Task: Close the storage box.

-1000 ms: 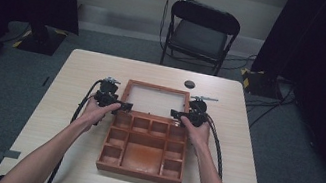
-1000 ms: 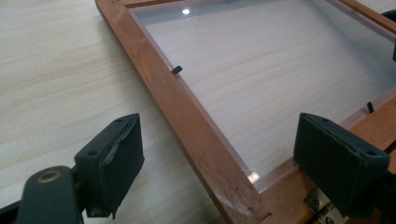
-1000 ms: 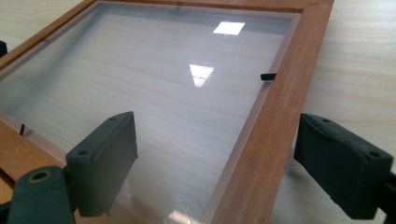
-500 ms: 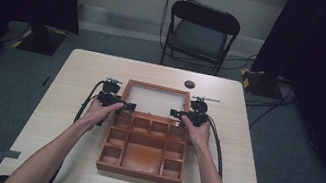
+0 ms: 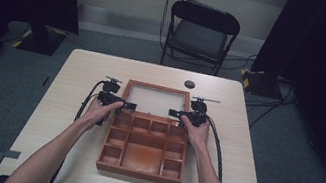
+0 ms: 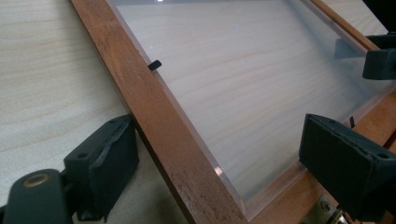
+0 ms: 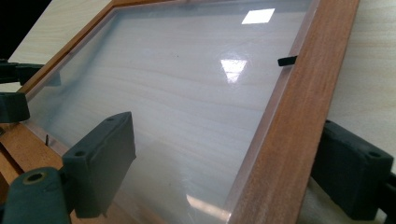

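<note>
Nearest me, my forearms come in from six o'clock over the pale surface [image 5: 62,104]. The wooden box [image 5: 145,147], compartments open, sits mid-surface. Its glass lid [image 5: 154,99] is swung back at twelve o'clock of the box, hinged to the far edge.

Left claw [image 5: 129,106] sits at the lid's nine o'clock side rail. Its jaws straddle the wooden frame [image 6: 154,107], the outer pad right by the wood, the inner one over the glass and apart from it: open, and its jaws have just been closing a little.

Right claw [image 5: 175,113] sits at the three o'clock rail, jaws either side of the frame [image 7: 289,116], gap visible on both sides: open too.

Farther off: small black disc [image 5: 189,84] near the surface's far edge, then a folding chair [image 5: 201,32] at twelve o'clock.
</note>
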